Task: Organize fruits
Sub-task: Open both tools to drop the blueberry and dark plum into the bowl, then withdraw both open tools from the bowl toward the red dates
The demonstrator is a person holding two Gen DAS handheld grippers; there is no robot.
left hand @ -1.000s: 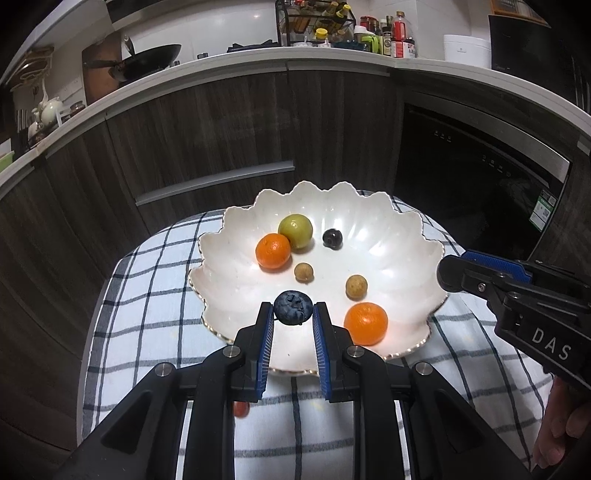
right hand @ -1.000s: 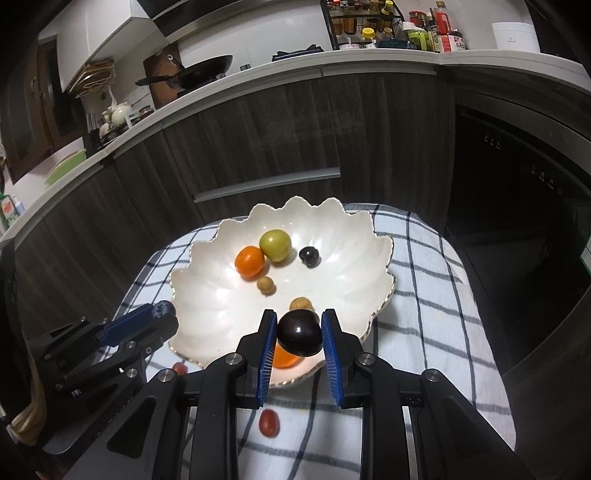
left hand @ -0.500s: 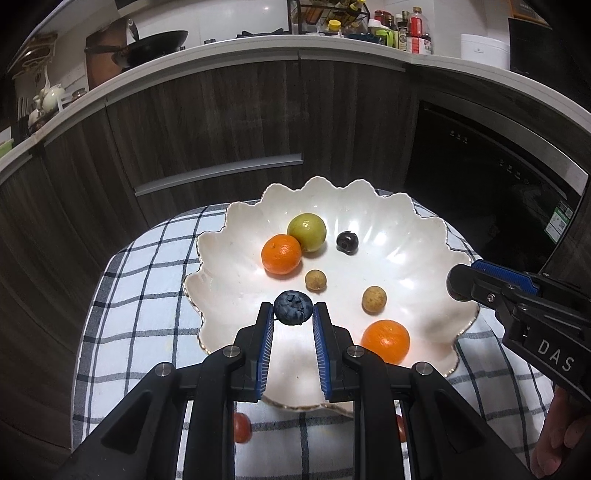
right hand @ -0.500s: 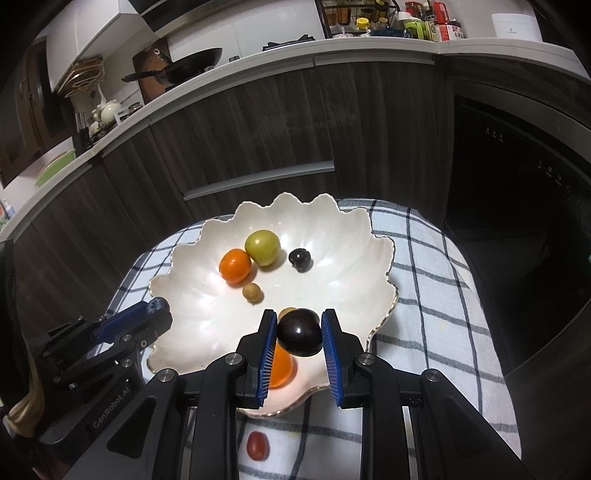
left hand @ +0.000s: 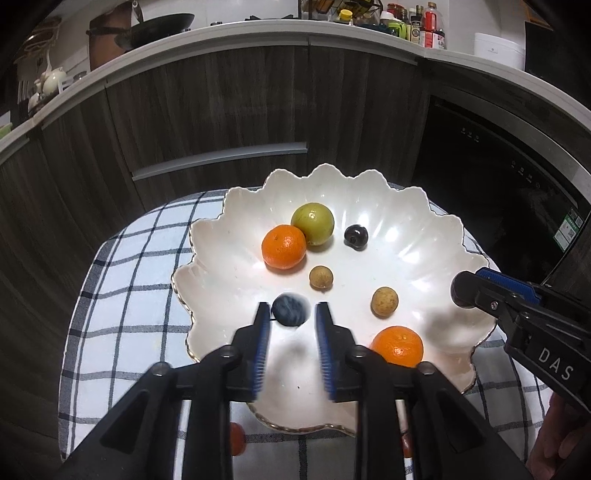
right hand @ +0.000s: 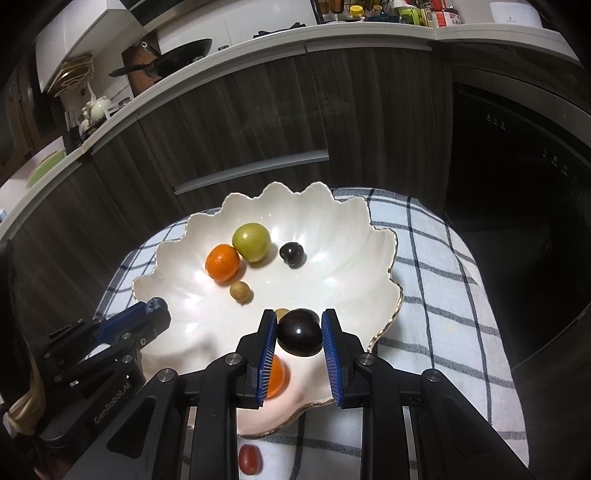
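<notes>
blueberry [left hand: 290, 308]: blurred, between the left gripper's [left hand: 291, 314] spread fingers, touching the left pad at most, clear gap on the right, over the bowl [left hand: 424, 236]
dark plum [right hand: 299, 332]: pinched tight in the right gripper [right hand: 300, 325], above the bowl's near rim
already in the bowl: two mandarins [left hand: 284, 246] [left hand: 397, 345], green fruit [left hand: 312, 223] touching the far mandarin, small dark plum [left hand: 356, 236], two longans [left hand: 321, 277] [left hand: 384, 301]
cherry tomato [right hand: 250, 459]: on the checked cloth [right hand: 436, 266], just outside the bowl, near side
cloth: under the bowl
backdrop: dark wood cabinets [left hand: 229, 107], wok [left hand: 157, 27] up on the counter
</notes>
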